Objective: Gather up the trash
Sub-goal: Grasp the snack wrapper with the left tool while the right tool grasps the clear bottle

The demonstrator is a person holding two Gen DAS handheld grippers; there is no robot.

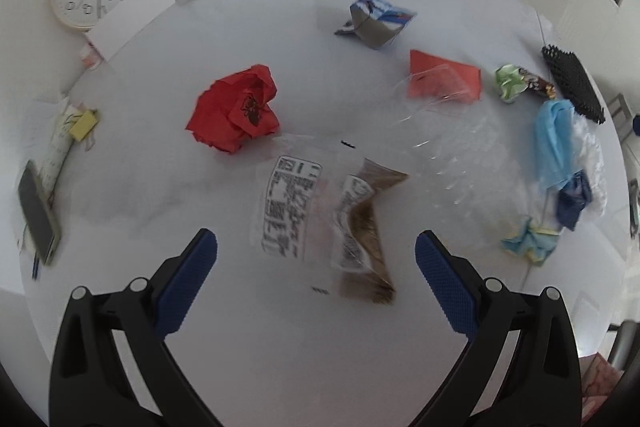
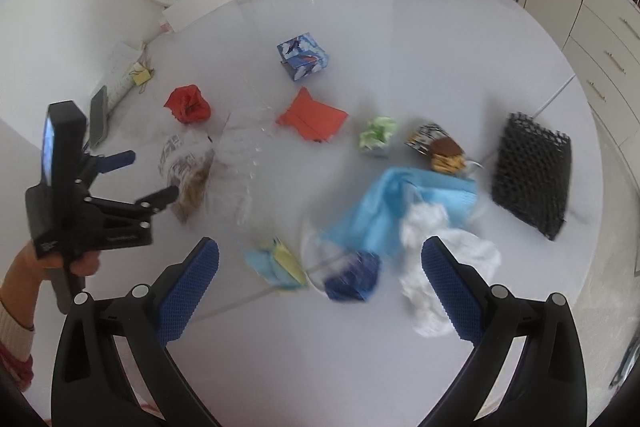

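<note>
Both grippers hover, fingers spread wide: left gripper (image 1: 316,251) straddles the clear printed wrapper (image 1: 320,219), right gripper (image 2: 320,259) brackets the dark-blue scrap (image 2: 352,277) on the desk (image 2: 400,47).

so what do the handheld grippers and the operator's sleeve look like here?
Both grippers, left gripper and right gripper, have black plastic frames with silver rivets and blue textured finger pads. The left unit carries a boxy black handle module. The sleeve is cream ribbed knit over red.

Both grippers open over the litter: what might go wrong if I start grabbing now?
The left gripper faces a clear printed wrapper lying flat; its fingers may slide over it. The clear plastic tray beside it is hard to see and could be knocked. The right gripper may pinch several overlapping scraps near the blue cloth.
</note>
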